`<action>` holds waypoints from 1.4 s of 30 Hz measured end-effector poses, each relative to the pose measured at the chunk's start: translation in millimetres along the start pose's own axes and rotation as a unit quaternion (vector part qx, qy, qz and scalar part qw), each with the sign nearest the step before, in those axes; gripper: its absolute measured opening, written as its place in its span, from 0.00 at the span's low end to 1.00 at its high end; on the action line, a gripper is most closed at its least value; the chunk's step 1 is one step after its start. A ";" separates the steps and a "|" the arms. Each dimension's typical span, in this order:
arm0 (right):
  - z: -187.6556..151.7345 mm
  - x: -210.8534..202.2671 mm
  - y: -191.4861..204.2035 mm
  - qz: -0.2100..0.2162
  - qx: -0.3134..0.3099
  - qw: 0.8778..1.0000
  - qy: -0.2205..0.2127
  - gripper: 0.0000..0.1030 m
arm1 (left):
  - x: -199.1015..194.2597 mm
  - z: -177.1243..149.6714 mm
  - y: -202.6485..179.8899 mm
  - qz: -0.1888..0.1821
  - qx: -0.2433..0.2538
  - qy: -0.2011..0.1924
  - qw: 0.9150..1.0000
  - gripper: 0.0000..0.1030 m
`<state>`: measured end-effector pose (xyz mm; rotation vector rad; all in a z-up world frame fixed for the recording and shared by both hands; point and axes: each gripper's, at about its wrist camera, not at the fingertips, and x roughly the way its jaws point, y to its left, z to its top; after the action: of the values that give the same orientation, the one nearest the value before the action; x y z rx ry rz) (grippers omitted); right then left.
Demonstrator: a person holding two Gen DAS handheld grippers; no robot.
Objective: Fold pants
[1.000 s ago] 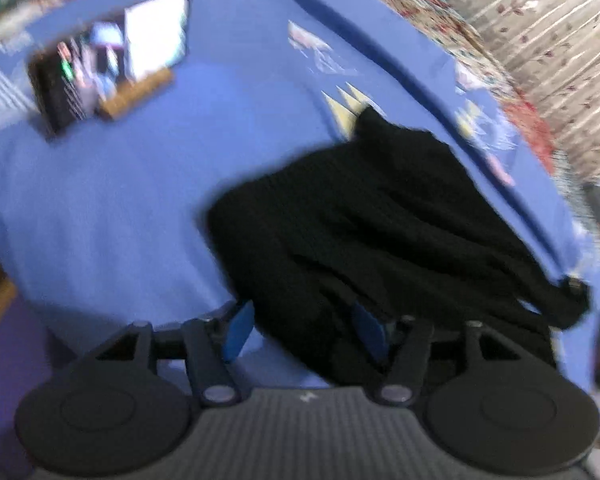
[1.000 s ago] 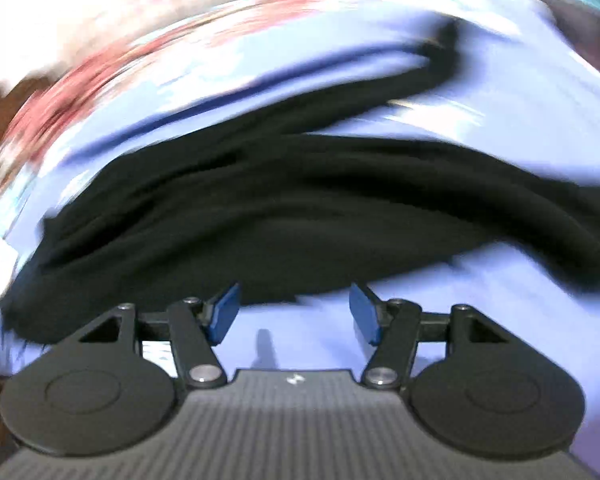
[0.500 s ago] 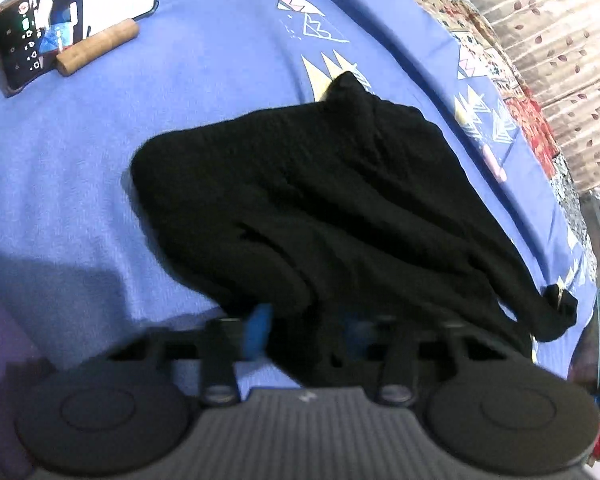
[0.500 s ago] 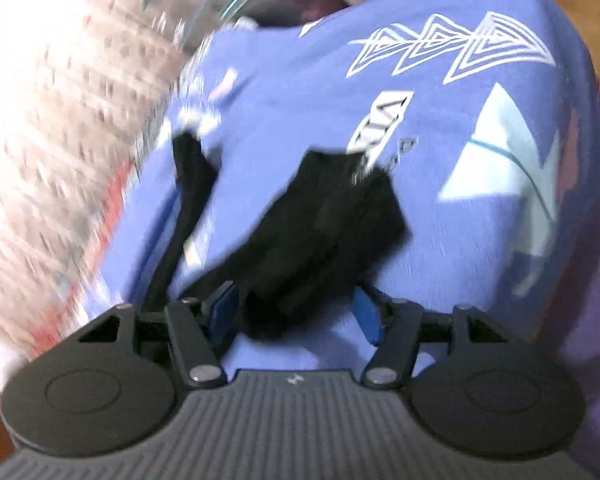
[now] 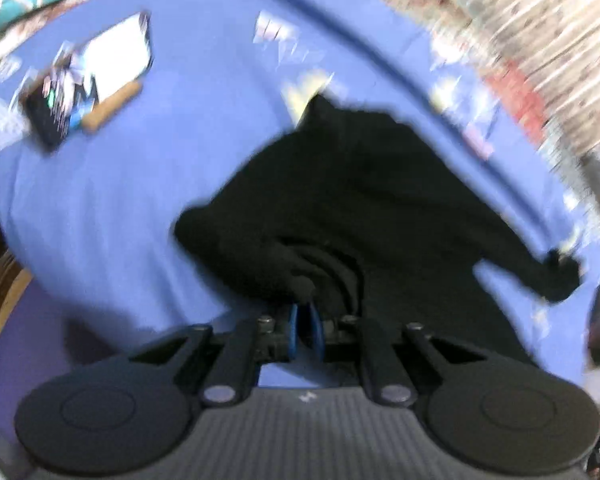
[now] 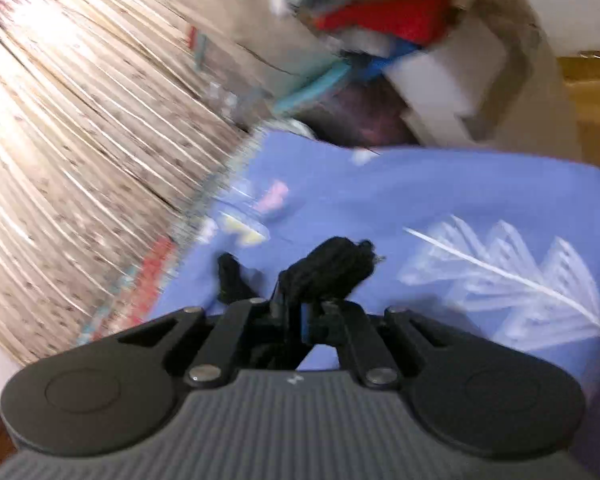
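Early stage: black pants (image 5: 360, 216) lie bunched and unfolded on the blue sheet (image 5: 120, 208), spreading ahead of the left gripper (image 5: 305, 326), whose pads are pinched on a fabric edge. Right gripper (image 6: 300, 322) likewise clamps a dark bunch, probably a leg end, protruding just beyond its fingertips. Both grippers sit low, pitched toward the sheet; folding remains

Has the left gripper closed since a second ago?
Yes. The left gripper was open beside the black pants; now it is shut on them.
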<state>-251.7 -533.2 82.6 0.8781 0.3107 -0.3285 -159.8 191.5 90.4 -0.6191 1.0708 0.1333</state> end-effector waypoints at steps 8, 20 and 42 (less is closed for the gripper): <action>-50.3 -36.1 -91.7 -0.112 0.191 0.975 0.020 0.40 | 16.4 -28.5 5.4 0.045 0.087 0.069 0.993 0.13; 11.1 23.0 80.3 -0.089 -0.085 0.992 -0.021 0.40 | 0.2 119.8 -81.3 0.098 0.304 -0.167 0.933 0.50; -37.3 385.0 235.5 -0.185 -0.362 0.891 0.201 0.35 | 233.6 148.7 -191.6 0.068 0.471 -0.078 0.876 0.12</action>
<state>187.2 -422.2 71.6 0.1280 0.9284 -0.3440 145.4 68.7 18.8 0.3503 0.8845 -0.2160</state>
